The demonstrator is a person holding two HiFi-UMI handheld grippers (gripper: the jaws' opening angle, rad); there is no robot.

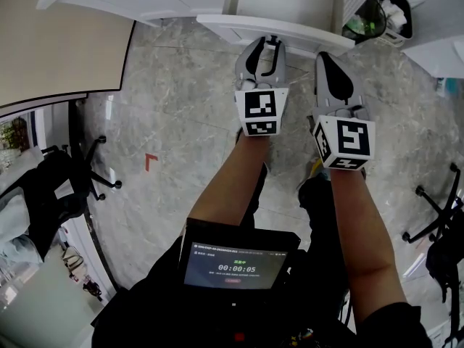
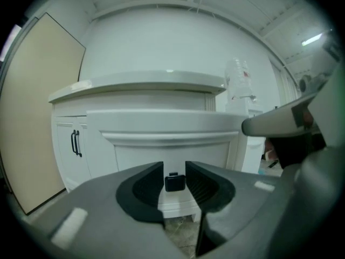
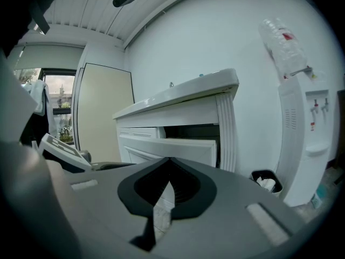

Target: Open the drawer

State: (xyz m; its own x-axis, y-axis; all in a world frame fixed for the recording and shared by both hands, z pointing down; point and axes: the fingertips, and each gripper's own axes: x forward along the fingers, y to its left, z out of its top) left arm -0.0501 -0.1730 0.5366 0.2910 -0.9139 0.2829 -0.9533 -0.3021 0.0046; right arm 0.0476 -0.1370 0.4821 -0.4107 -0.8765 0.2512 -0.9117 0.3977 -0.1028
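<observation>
- The left gripper (image 1: 265, 46) is right at the drawer (image 1: 275, 29). Its jaws are drawn in narrow on the small black knob (image 2: 173, 183), and the pads look to touch it on both sides.
- The drawer stands part-way out of the white cabinet (image 2: 135, 85). The right gripper view shows a dark gap behind its front.
- First worry: that knob is tiny. A pull angled up or down instead of straight back could let the pads slide off it.
- Second: a sideways tug could skew the drawer and make it bind in the cabinet.
- The right gripper (image 3: 169, 163) hangs just beside the left one, its jaws pressed together on nothing. It sits near the drawer's front edge, so a stray drift could bump the front.
- Last one: a long, hard pull could run the drawer clean out, and the person stands squarely in front of it.
</observation>
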